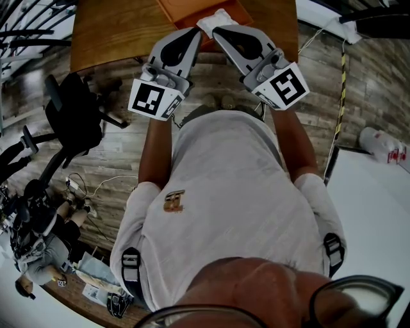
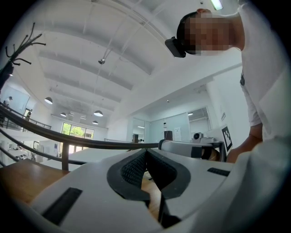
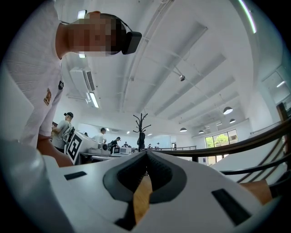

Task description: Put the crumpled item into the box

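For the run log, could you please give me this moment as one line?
left gripper: shut, empty | right gripper: shut, empty | box: orange, on table | crumpled item: white, at box edge, by gripper tips

Box [image 1: 182, 9] on tbl [image 1: 109, 32], item [image 1: 216, 18] @ edge

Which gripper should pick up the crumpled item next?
Probably the right. In the head view the crumpled item lies right at the right gripper tip, by the box; the left gripper points just to its side. Both are shut and empty, so the right must open first.
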### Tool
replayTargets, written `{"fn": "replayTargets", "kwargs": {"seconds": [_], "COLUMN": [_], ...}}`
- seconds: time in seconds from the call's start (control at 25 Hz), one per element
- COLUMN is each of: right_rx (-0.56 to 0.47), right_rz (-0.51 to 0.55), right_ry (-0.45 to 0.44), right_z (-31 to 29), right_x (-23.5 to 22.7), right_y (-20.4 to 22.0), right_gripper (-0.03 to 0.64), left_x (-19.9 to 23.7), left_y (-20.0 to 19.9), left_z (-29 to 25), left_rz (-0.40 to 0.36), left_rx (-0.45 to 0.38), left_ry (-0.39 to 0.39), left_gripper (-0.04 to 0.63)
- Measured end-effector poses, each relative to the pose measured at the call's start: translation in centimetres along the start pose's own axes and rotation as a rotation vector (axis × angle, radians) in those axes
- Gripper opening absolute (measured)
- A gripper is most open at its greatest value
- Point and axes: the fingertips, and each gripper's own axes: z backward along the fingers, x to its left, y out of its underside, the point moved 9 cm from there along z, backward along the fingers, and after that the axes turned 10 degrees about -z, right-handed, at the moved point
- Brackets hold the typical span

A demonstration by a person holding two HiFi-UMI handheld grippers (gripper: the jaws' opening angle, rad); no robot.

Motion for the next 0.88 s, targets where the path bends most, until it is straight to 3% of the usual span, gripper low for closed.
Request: {"fn": "replayTargets", "kwargs": {"seconds": [0.88], "right_rx": [0.015], "right_rz": [-0.013], "right_ry": [-0.028], "right_z": [1.7], "right_x": [0.7], "right_y": [0.4], "right_gripper": [0.032], "left_x": [-2.1], "left_y": [-0.2], "left_z": [0.6], "left_rz": [0.003], "left_rx": [0.014], "left_ry": [-0.013], "left_gripper": [0.020]}}
